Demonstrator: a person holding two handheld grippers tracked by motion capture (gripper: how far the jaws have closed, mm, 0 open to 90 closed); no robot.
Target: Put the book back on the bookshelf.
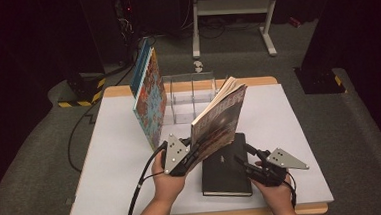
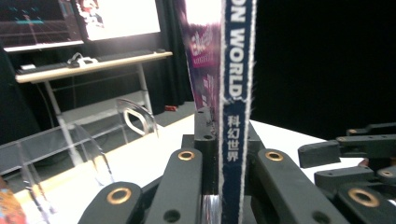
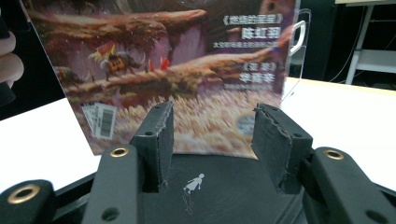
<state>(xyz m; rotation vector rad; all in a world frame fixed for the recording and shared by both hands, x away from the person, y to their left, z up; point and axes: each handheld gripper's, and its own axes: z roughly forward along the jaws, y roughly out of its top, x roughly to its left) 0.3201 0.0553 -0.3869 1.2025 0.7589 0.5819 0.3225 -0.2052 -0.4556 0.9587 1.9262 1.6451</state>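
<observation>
Three books, one magazine [image 1: 218, 122] clamped in left tongs [image 1: 187, 159], right tongs [image 1: 247, 165] apart above black book [image 1: 227, 173], one colourful book [image 1: 149, 97] upright

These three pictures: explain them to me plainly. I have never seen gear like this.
A person at a white table holds a hand-operated gripper in each hand. The high view looks down from above the person. The other two pictures come from cameras riding on the grippers, looking along their black jaws.

The left gripper is shut on a magazine, clamping its spine so it stands tilted. The right gripper is open over a black book that lies flat. Behind, a colourful book stands on edge beside a clear plastic rack.
</observation>
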